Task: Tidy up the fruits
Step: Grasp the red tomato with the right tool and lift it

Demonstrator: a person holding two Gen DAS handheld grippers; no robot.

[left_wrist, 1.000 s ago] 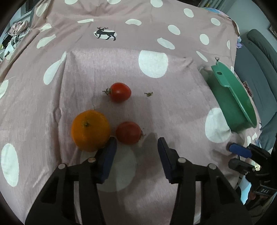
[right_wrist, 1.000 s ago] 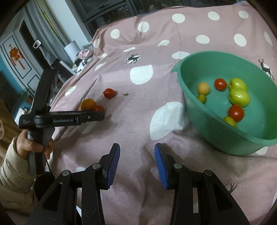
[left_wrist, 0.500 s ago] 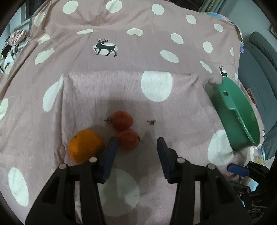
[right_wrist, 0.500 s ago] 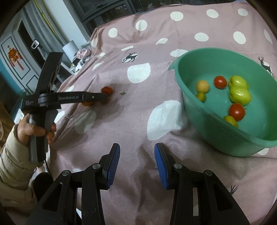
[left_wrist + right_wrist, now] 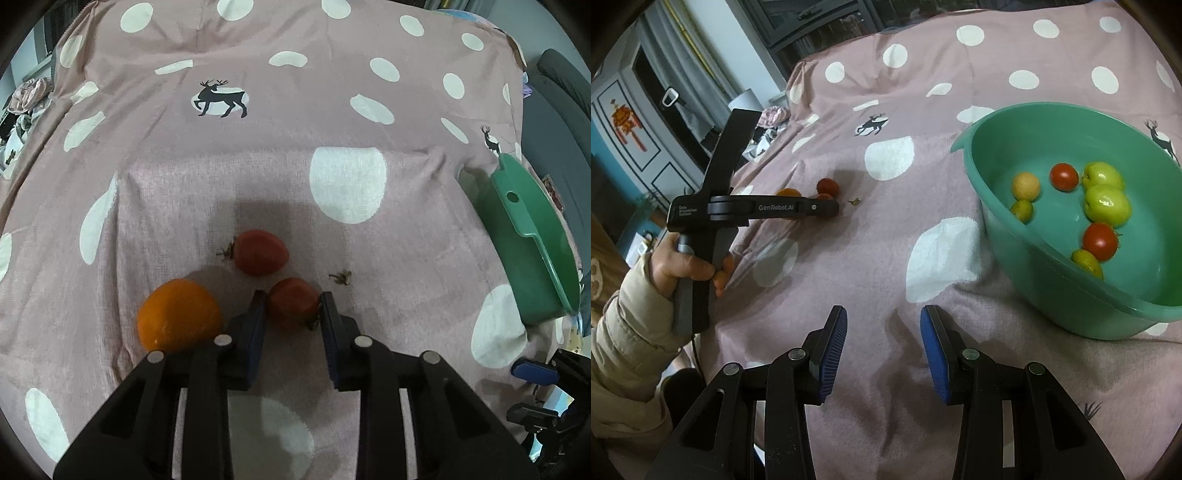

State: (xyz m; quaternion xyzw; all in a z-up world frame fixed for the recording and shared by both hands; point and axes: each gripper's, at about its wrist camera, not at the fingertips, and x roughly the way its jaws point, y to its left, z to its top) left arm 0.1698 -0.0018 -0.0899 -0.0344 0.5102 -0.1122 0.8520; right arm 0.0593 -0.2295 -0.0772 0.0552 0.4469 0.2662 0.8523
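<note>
In the left wrist view my left gripper [image 5: 291, 306] is shut on a red tomato [image 5: 293, 301], both blue pads touching its sides, on the pink dotted cloth. An orange [image 5: 179, 319] lies just left of the left finger. A second tomato [image 5: 260, 252] lies just beyond. The green basin [image 5: 535, 236] is at the right edge. In the right wrist view my right gripper [image 5: 882, 332] is open and empty above the cloth, left of the basin [image 5: 975, 155], which holds several tomatoes and green-yellow fruits. The left gripper [image 5: 827, 206] shows there over the orange [image 5: 788, 192] and tomato [image 5: 828, 185].
A small dried stem [image 5: 341, 277] lies on the cloth right of the held tomato. The cloth falls away at the table's left edge, with furniture and clutter [image 5: 772, 118] beyond. A grey chair [image 5: 565, 96] stands at the far right.
My left gripper moved forward around the near tomato and closed on it. The right gripper stayed open and barely moved.
</note>
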